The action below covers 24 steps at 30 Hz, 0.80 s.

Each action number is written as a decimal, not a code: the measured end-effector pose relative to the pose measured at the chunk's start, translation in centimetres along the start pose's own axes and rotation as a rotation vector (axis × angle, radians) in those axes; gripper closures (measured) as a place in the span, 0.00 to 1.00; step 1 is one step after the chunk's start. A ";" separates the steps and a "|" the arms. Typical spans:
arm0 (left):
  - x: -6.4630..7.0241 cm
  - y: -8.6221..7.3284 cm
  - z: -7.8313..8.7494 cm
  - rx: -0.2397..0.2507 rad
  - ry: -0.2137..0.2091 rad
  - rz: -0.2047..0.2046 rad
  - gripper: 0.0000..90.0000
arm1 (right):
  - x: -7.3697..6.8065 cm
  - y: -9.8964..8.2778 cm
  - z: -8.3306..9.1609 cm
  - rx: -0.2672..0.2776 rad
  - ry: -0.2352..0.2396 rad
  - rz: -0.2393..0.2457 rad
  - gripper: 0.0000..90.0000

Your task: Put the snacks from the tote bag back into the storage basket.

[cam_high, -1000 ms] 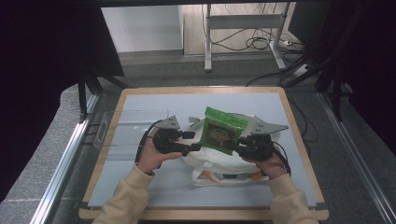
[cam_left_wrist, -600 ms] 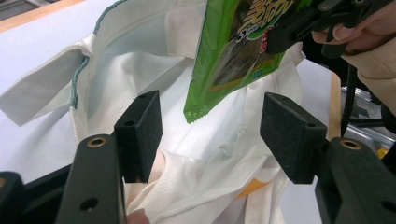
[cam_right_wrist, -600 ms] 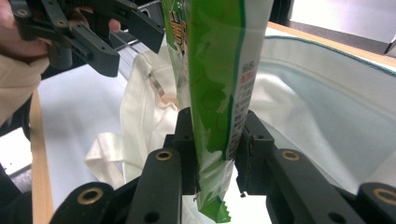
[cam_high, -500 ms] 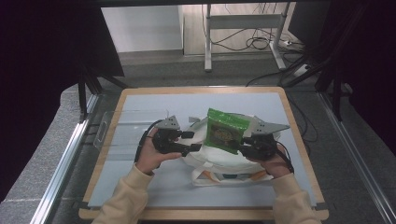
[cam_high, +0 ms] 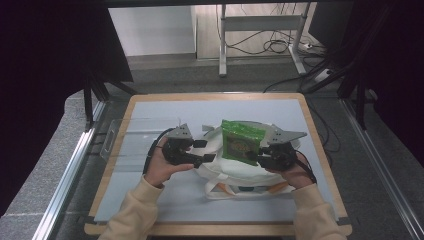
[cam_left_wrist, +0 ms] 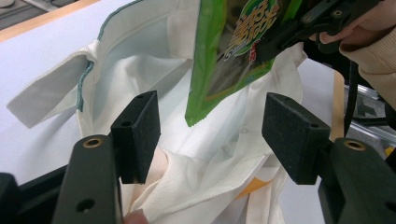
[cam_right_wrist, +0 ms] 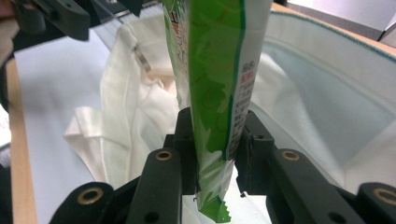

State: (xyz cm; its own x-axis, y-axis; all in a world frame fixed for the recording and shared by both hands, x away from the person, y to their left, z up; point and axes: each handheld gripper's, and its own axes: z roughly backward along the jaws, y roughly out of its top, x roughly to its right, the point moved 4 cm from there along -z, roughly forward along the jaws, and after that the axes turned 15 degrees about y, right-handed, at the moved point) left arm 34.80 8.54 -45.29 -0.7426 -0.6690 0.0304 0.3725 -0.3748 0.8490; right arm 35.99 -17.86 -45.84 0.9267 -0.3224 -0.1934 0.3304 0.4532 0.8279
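Note:
A green snack packet [cam_high: 241, 141] hangs upright over the open mouth of a white cloth bag [cam_high: 235, 172] lying on the pale table mat. My right gripper [cam_high: 257, 159] is shut on the packet's lower edge; in the right gripper view the packet [cam_right_wrist: 215, 84] rises between the pinched jaws [cam_right_wrist: 212, 140], with the bag's lining [cam_right_wrist: 317, 93] behind. My left gripper [cam_high: 204, 151] is open at the bag's left rim. In the left gripper view its pads [cam_left_wrist: 135, 135] stand wide apart over the bag's folds [cam_left_wrist: 140, 70], and the packet [cam_left_wrist: 229, 56] hangs just beyond them.
The mat sits on a wooden-edged table [cam_high: 320, 150]. A clear plastic holder [cam_high: 107, 140] is at the table's left edge. Beyond the far edge are desk legs [cam_high: 222, 40] and floor cables [cam_high: 280, 45]. The bag's handle strap [cam_left_wrist: 46, 93] lies flat on the mat.
The green packet has sunk slightly toward the bag's mouth in the right gripper. Both hands have barely moved.

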 end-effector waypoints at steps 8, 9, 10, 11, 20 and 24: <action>0.1 0.6 0.6 0.006 0.018 -0.020 0.40 | 0.7 -0.4 -0.5 -0.061 0.007 0.008 0.80; 0.0 0.7 0.7 0.013 0.020 -0.019 0.40 | 0.8 -0.4 -0.6 -0.071 0.009 0.012 0.80; -0.1 0.9 0.9 0.017 0.017 -0.014 0.40 | 0.8 -0.4 -0.7 -0.079 0.010 0.016 0.80; -0.1 1.0 1.0 0.021 0.019 -0.012 0.40 | 0.9 -0.3 -0.8 -0.086 0.014 0.020 0.80; -0.6 2.8 1.9 0.027 0.030 -0.044 0.36 | 0.9 -0.3 -1.2 -0.116 0.034 0.035 0.80; -0.8 4.0 2.1 0.019 0.022 -0.082 0.33 | 0.9 -0.3 -1.2 -0.119 0.035 0.036 0.80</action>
State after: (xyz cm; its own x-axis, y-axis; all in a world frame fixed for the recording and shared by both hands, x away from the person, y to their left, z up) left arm 35.74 8.95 -40.85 -0.7577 -0.6506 -0.0510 0.3000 -0.4168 0.8581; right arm 36.97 -17.32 -46.91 0.9433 -0.2757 -0.1849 0.3140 0.5598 0.7669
